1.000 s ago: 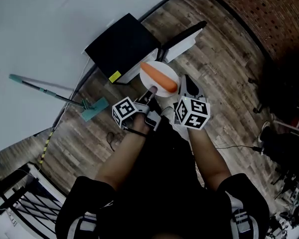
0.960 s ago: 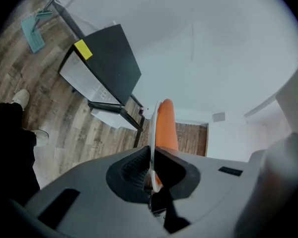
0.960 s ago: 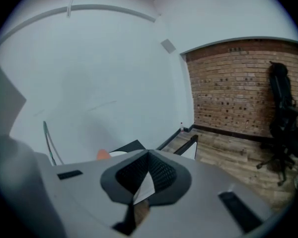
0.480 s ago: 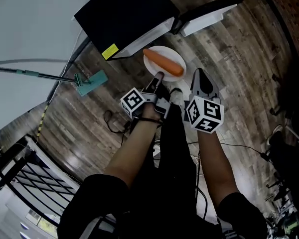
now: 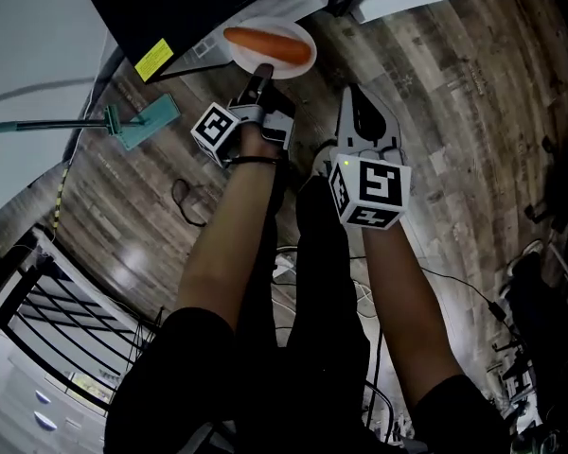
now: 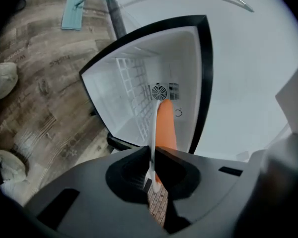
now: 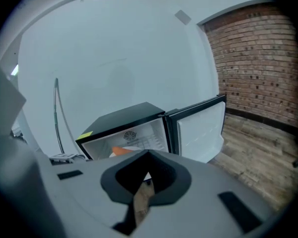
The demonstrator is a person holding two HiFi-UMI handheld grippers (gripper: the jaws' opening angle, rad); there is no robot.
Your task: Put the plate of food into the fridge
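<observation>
A white plate carries a single orange carrot. My left gripper is shut on the plate's near rim and holds it at the mouth of the small black fridge. In the left gripper view the plate shows edge-on between the jaws, with the carrot beside it and the fridge's white inside straight ahead. My right gripper hangs a little behind and to the right of the plate, shut and holding nothing. The fridge door stands open to the right.
A teal floor wiper with a long handle lies on the wood floor left of the fridge. Cables trail on the floor by the person's legs. A black wire rack stands at lower left. A brick wall rises on the right.
My left gripper has carried the plate forward and left, up to the fridge's opening. The right gripper has followed only slightly and stays behind it.
</observation>
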